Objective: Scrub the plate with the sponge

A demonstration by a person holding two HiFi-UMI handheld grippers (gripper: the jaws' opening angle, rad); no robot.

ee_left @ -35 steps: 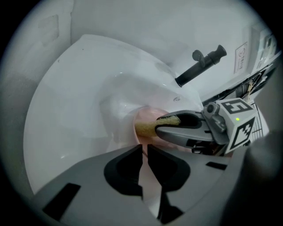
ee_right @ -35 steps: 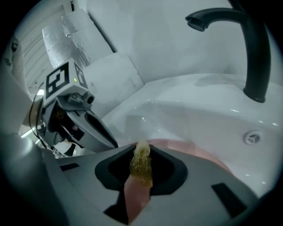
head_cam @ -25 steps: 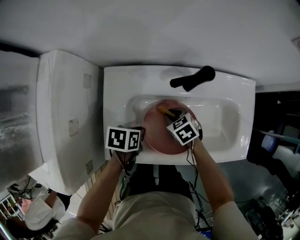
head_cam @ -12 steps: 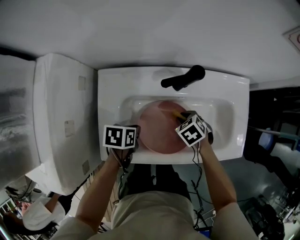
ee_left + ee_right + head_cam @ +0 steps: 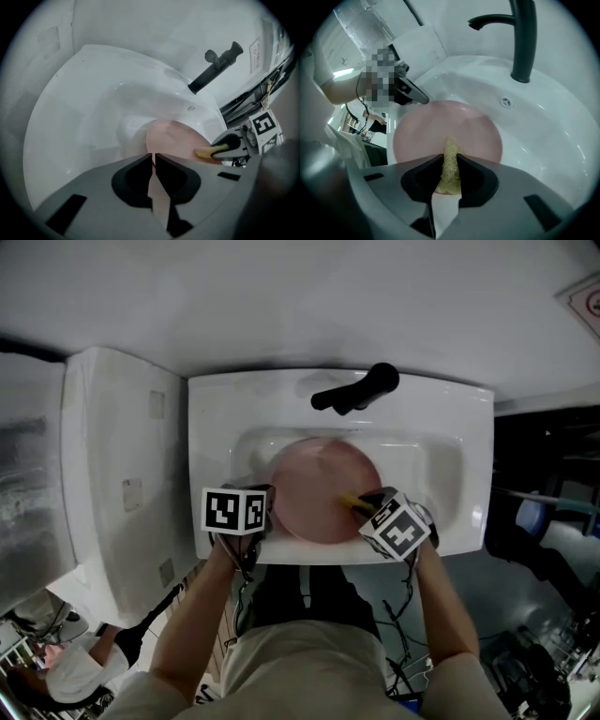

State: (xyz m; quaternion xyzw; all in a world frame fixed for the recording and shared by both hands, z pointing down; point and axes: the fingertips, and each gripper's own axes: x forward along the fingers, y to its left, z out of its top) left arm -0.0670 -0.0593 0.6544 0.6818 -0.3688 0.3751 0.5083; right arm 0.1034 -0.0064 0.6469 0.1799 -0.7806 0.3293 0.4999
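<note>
A round pink plate (image 5: 314, 484) lies in the white sink (image 5: 214, 427). My left gripper (image 5: 269, 512) is at the plate's left rim, and in the left gripper view its jaws (image 5: 153, 157) pinch the thin pink edge of the plate (image 5: 176, 138). My right gripper (image 5: 362, 506) is shut on a yellow sponge (image 5: 351, 502), whose tip rests on the plate's near right part. In the right gripper view the sponge (image 5: 450, 164) stands squeezed between the jaws, pointing onto the plate (image 5: 440, 124). The left gripper (image 5: 414, 93) shows beyond the plate there.
A black faucet (image 5: 354, 390) reaches over the back of the basin, above the plate. A white toilet tank (image 5: 122, 474) stands left of the sink. The basin's right half (image 5: 436, 474) holds nothing. A dark gap with clutter lies right of the sink.
The right gripper has dragged the sponge from the plate's far middle toward its near right rim. The left gripper has stayed at the left rim.
</note>
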